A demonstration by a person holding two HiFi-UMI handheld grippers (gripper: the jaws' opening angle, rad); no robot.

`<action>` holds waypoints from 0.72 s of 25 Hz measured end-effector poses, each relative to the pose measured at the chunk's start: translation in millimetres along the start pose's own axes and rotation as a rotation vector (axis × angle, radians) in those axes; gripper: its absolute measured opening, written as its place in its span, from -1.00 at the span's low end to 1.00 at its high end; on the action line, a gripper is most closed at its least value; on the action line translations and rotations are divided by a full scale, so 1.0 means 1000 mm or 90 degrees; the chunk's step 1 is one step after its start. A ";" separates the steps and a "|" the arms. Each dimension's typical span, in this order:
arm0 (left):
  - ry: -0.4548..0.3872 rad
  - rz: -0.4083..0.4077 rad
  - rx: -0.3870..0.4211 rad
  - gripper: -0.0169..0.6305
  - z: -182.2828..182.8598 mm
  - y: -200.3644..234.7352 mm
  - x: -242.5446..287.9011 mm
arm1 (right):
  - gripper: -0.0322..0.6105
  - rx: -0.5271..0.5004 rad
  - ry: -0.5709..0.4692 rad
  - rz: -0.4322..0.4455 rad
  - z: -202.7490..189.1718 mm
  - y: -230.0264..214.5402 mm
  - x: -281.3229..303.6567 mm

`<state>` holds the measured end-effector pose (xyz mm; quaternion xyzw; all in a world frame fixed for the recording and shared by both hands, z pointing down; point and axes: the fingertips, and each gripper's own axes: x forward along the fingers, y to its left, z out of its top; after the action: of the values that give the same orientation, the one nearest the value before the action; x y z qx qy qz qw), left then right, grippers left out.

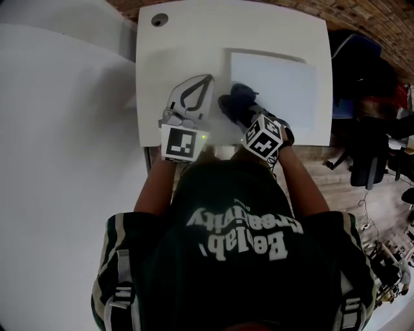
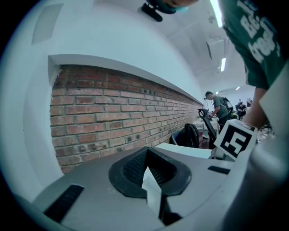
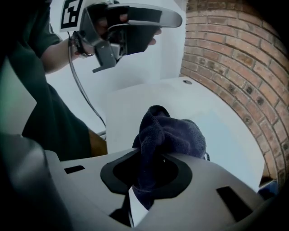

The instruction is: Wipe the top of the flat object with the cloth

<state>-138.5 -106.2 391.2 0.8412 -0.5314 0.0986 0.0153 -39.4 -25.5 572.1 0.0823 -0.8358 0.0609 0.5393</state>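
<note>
A flat white board [image 1: 275,87] lies on the white table [image 1: 181,45], toward its right side. My right gripper [image 1: 238,108] is shut on a dark blue cloth [image 1: 233,97], just off the board's near left corner. In the right gripper view the cloth [image 3: 174,133] bunches up out of the gripper [image 3: 156,168], above the pale board [image 3: 228,135]. My left gripper [image 1: 207,81] hovers to the left of the cloth with its jaws together and nothing in them. The left gripper view shows that gripper [image 2: 151,153] aimed at a brick wall.
A round cable hole [image 1: 159,20] sits at the table's far left corner. A white partition [image 1: 65,129] stands to the left. Dark chairs and bags [image 1: 369,149] crowd the wooden floor on the right. A person [image 2: 220,106] stands far back in the room.
</note>
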 end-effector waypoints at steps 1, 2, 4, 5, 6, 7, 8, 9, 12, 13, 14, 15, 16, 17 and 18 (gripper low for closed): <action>-0.003 -0.007 0.001 -0.96 0.001 -0.001 0.001 | -0.73 0.008 0.004 0.016 -0.004 0.008 0.000; -0.006 -0.013 0.002 -0.96 0.001 -0.002 0.002 | -0.73 0.016 0.005 0.024 -0.006 0.012 0.000; -0.007 -0.021 0.009 -0.96 0.002 -0.004 0.004 | -0.73 0.027 0.000 0.024 -0.008 0.014 0.000; -0.006 -0.024 0.015 -0.96 0.003 -0.006 0.004 | -0.73 0.029 -0.001 0.021 -0.008 0.013 0.000; -0.003 -0.028 0.021 -0.96 0.003 -0.007 0.004 | -0.73 0.031 -0.001 0.019 -0.008 0.013 0.000; -0.001 -0.031 0.025 -0.96 0.003 -0.008 0.005 | -0.73 0.033 0.000 0.015 -0.009 0.012 0.000; -0.002 -0.034 0.022 -0.96 0.004 -0.010 0.005 | -0.73 0.035 0.000 0.011 -0.009 0.012 0.000; -0.005 -0.037 0.017 -0.96 0.004 -0.011 0.006 | -0.73 0.039 -0.001 0.005 -0.010 0.011 0.000; -0.006 -0.045 0.027 -0.96 0.005 -0.011 0.006 | -0.73 0.057 -0.014 -0.011 -0.007 0.010 0.001; -0.003 -0.045 0.031 -0.96 0.005 -0.011 0.005 | -0.73 0.060 -0.018 -0.014 -0.007 0.011 0.001; 0.000 -0.046 0.032 -0.96 0.004 -0.012 0.004 | -0.73 0.062 -0.021 -0.018 -0.006 0.011 0.001; 0.002 -0.046 0.032 -0.96 0.004 -0.013 0.003 | -0.73 0.063 -0.021 -0.021 -0.007 0.012 0.000; 0.001 -0.046 0.033 -0.96 0.005 -0.014 0.003 | -0.73 0.064 -0.021 -0.024 -0.009 0.012 -0.001; -0.001 -0.046 0.033 -0.96 0.006 -0.014 0.003 | -0.73 0.067 -0.021 -0.025 -0.009 0.012 -0.001; -0.004 -0.046 0.033 -0.96 0.007 -0.014 0.003 | -0.73 0.072 -0.023 -0.024 -0.010 0.011 -0.001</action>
<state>-123.6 -103.7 386.2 0.8602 -0.4982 0.1091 -0.0043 -32.7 -12.5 575.0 0.1296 -0.8391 0.0967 0.5194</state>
